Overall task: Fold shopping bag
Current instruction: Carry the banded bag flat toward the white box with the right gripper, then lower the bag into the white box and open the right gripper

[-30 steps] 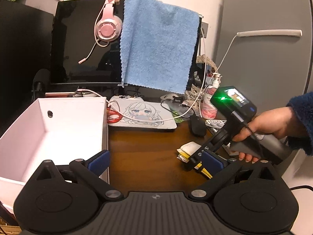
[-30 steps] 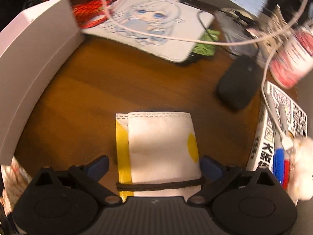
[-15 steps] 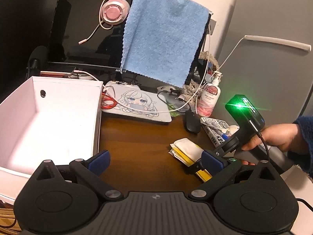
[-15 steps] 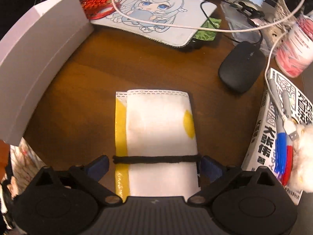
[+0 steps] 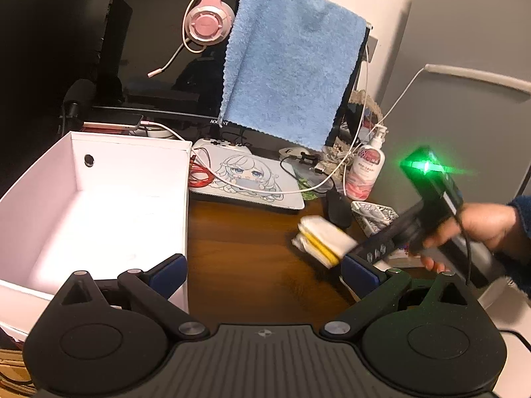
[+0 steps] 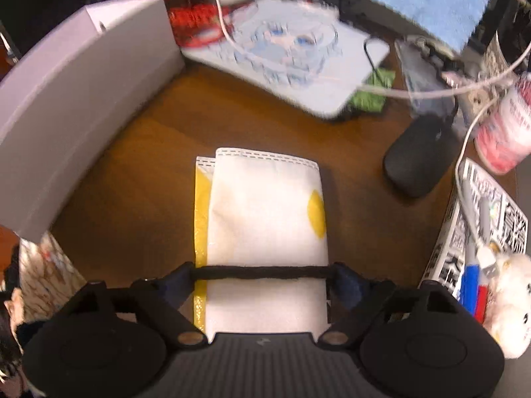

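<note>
The folded shopping bag (image 6: 265,219), white with yellow patches, lies between the fingers of my right gripper (image 6: 262,273). Its jaws are closing, and the blue pads (image 6: 348,287) meet the bag's two long sides. A black elastic band (image 6: 262,272) stretches from fingertip to fingertip across the top of the bag. The left wrist view shows the bag (image 5: 323,237) tilted with its near end lifted over the wooden desk (image 5: 245,248), and a hand (image 5: 481,229) gripping the right gripper's handle. My left gripper (image 5: 262,270) hovers open near the desk's front edge, with nothing between its fingers.
An open white box (image 5: 99,205) stands at the left. Behind the bag lie a printed mouse pad (image 5: 249,179), a black mouse (image 5: 337,207), white cables and a lotion bottle (image 5: 366,172). A monitor with a blue towel (image 5: 292,76) and pink headset (image 5: 207,23) stands at the back.
The right gripper's jaws have narrowed onto the bag's sides. The bag now moves with that gripper while the desk behind it shifts and blurs. The left gripper has rolled slightly.
</note>
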